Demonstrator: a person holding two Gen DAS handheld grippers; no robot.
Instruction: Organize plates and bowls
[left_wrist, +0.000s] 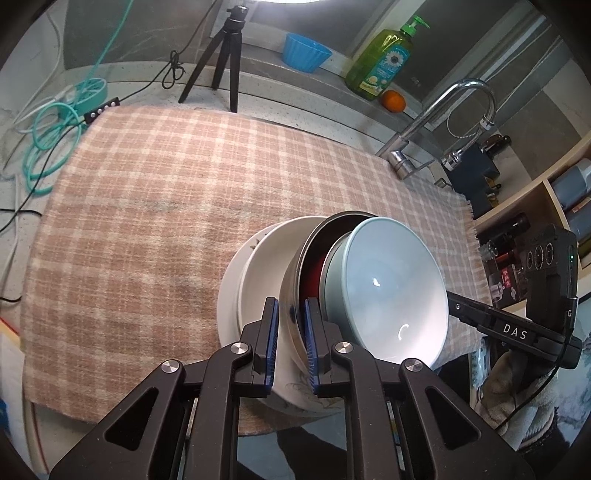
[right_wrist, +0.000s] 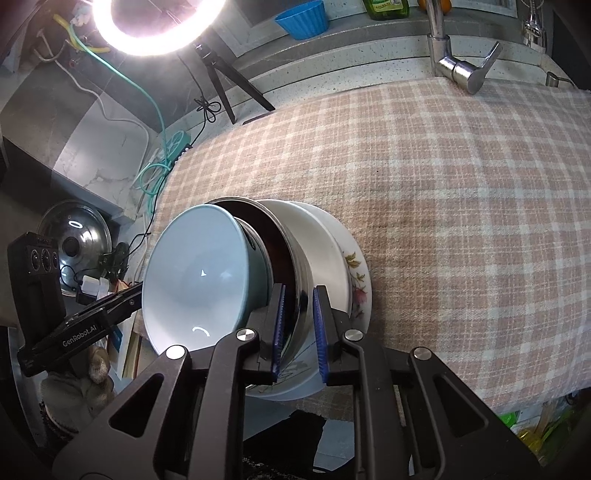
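Holding one nested stack between two tools at the near edge of the counter.

Item: left gripper (left_wrist: 291, 332), black frame with blue ribbed pads, jaws narrow and clamped on the rim of the polished stainless-steel bowl (left_wrist: 291, 288).

Item: right gripper (right_wrist: 299, 325), same make, jaws narrow and clamped on the opposite side of that steel rim.

Item: pale blue-grey glazed ceramic bowl (left_wrist: 391, 284), innermost, tipped toward the person, seated in the steel bowl with a dark red lining showing between them.

Item: plain white ceramic bowl (left_wrist: 266, 258), just outside the steel bowl.

Item: white dinner plate with a floral print (right_wrist: 358, 280), outermost, under or behind the white bowl; whether it rests on the cloth or hangs clear cannot be told.

Item: pink-and-cream checked woollen cloth (left_wrist: 147, 203), covering the counter, otherwise bare of crockery.

Surroundings: blue fluted plastic cup (left_wrist: 304, 51), green dish-soap pump bottle (left_wrist: 380, 62), an orange (left_wrist: 393, 100), chrome faucet (left_wrist: 443, 122), black mini tripod (left_wrist: 225, 55), lit ring light (right_wrist: 155, 22).

Status, by judgement: gathering looks complete, since every plate and bowl in view sits in the one stack. Remaining: set the tilted stack level at its place and release both grips. Risk: the inner bowl could slide out while tipped.
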